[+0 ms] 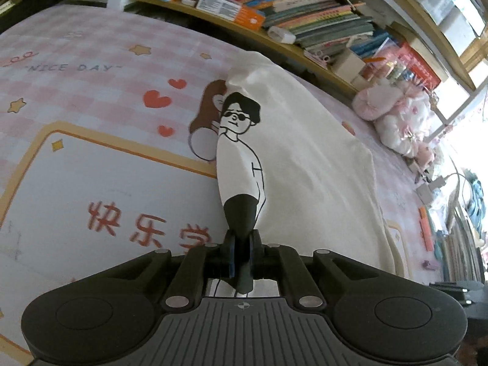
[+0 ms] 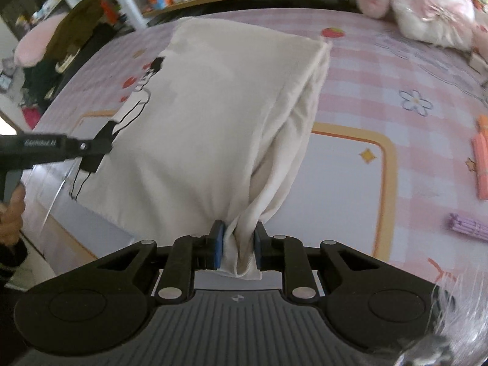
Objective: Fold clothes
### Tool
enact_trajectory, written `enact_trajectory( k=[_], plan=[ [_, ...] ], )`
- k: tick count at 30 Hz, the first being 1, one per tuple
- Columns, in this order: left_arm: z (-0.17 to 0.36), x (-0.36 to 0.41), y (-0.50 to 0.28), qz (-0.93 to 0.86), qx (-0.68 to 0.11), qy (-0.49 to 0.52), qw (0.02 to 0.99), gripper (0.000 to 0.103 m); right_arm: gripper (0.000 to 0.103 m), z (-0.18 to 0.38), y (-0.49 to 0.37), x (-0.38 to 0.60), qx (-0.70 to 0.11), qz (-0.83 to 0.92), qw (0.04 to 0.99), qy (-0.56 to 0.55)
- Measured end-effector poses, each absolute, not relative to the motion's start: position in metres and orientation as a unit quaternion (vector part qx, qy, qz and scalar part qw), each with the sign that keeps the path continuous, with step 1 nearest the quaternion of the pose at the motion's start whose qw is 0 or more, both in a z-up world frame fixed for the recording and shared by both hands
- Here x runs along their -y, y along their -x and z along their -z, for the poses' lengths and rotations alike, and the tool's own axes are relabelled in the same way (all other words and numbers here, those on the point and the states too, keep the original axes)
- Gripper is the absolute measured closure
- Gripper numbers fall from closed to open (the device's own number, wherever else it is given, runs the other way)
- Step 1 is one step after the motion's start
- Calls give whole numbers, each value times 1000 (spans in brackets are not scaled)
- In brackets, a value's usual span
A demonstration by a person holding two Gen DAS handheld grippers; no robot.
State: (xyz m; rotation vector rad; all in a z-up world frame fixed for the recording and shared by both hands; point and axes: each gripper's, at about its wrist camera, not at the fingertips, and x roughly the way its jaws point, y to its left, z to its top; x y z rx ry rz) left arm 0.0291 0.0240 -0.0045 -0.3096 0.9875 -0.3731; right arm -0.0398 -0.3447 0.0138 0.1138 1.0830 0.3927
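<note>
A cream T-shirt (image 1: 305, 152) printed with a cartoon man in sunglasses lies partly folded on the pink checked bed cover (image 1: 91, 91). My left gripper (image 1: 241, 244) is shut on the shirt's near edge at the black part of the print, and the cloth rises into the jaws. In the right wrist view the same shirt (image 2: 213, 122) stretches away, doubled along its right side. My right gripper (image 2: 239, 238) is shut on a bunched fold of its near corner. The left gripper (image 2: 97, 149) shows there at the left, clamped on the shirt's printed edge.
A low wooden shelf of books (image 1: 305, 9) runs along the bed's far side. Pink and white plush toys (image 1: 396, 116) lie at the far right. Pink and purple stick bundles (image 2: 482, 164) lie on the cover at right. A hand (image 2: 12, 213) holds the left gripper.
</note>
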Motion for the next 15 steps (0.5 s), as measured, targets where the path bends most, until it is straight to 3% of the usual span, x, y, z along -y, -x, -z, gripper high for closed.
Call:
enact_trajectory(
  k=[9, 11, 15],
  plan=[
    [4, -40, -43, 218, -476, 137, 841, 89, 82, -13, 42, 343, -519, -131, 839, -95],
    [0, -45, -49, 222, -470, 129, 844, 83, 77, -14, 43, 344, -519, -108, 841, -106],
    [-7, -54, -72, 229, -457, 133, 849, 62, 68, -20, 45, 334, -509, -67, 851, -108]
  ],
)
